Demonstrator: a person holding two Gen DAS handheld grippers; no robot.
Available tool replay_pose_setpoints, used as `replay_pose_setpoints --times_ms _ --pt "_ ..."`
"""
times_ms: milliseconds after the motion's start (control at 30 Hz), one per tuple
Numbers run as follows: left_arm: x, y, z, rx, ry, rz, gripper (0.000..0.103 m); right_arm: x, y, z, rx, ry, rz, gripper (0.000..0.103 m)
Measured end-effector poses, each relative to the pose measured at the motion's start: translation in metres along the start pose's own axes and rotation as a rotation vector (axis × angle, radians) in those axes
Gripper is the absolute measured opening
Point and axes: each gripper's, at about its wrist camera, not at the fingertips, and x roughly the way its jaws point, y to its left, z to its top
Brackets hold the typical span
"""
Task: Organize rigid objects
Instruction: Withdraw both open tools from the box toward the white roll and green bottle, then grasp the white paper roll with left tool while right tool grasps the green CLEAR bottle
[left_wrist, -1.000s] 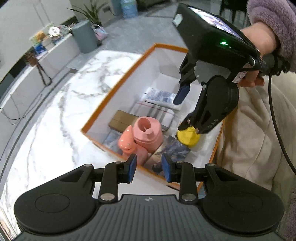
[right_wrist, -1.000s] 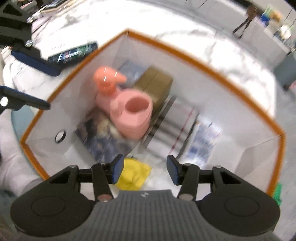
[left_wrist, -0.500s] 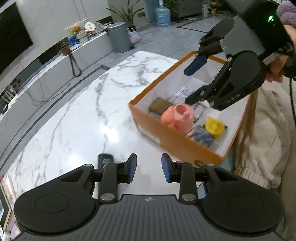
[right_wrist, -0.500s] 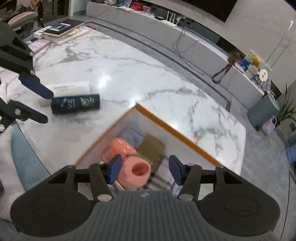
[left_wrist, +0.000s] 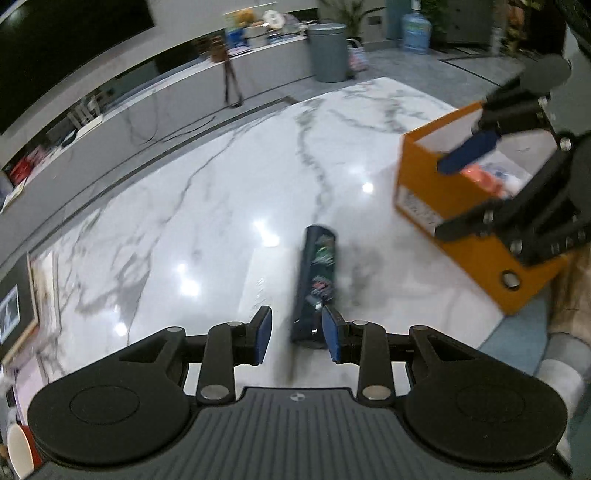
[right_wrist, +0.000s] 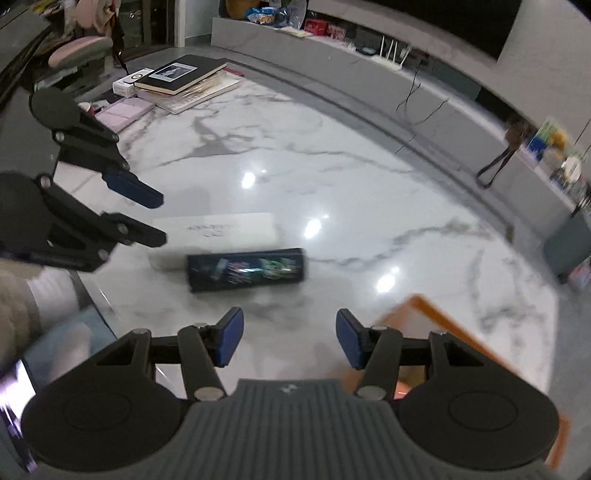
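A dark box with coloured print (left_wrist: 317, 273) lies flat on the marble table (left_wrist: 221, 192); it also shows in the right wrist view (right_wrist: 245, 269). A white box (right_wrist: 218, 230) lies just behind it. My left gripper (left_wrist: 297, 336) is open and empty, close to the dark box's near end. My right gripper (right_wrist: 290, 341) is open and empty, above the table between the dark box and the orange box (left_wrist: 454, 221). The orange box holds a pink object (left_wrist: 484, 177) and other items.
A stack of books (right_wrist: 181, 79) lies at the table's far left corner. A red and white cup (left_wrist: 18, 450) sits at the lower left. A long grey bench (left_wrist: 184, 88) and a grey bin (left_wrist: 327, 51) stand beyond the table.
Both grippers have swung away from the orange box toward the dark box on the table. The right gripper left the yellow object in the orange box.
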Motion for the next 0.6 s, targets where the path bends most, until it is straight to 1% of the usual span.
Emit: replay_pose_setpoints --times_ms 67,167,233,300,400,433,467,533,600 --pt "0.010 0.005 -0.005 -0.014 0.012 0.013 0.040 0.015 0.007 0.005 0.060 0.012 0.017 0.055" --pt "0.026 0.013 -0.018 -0.031 0.036 0.031 0.047 0.039 0.017 0.008 0.136 0.018 0.029 0.055" --pt "0.037 0.017 -0.024 -0.045 0.044 0.041 0.057 0.052 0.022 0.008 0.179 0.015 0.010 0.055" --pt "0.045 0.020 -0.030 -0.060 0.044 0.041 0.064 0.064 0.024 0.006 0.245 0.006 -0.002 0.055" --pt "0.055 0.023 -0.033 -0.079 0.036 0.040 0.070 0.081 0.023 0.003 0.345 -0.001 -0.021 0.055" --pt "0.058 0.024 -0.034 -0.084 0.035 0.034 0.072 0.086 0.022 0.002 0.369 0.000 -0.015 0.055" --pt "0.062 0.025 -0.035 -0.087 0.037 0.029 0.073 0.091 0.021 0.002 0.393 0.003 -0.012 0.056" --pt "0.066 0.026 -0.037 -0.090 0.025 0.027 0.078 0.100 0.020 0.001 0.437 0.009 -0.005 0.056" --pt "0.072 0.028 -0.040 -0.096 0.027 0.024 0.081 0.108 0.017 0.002 0.479 0.016 0.007 0.058"
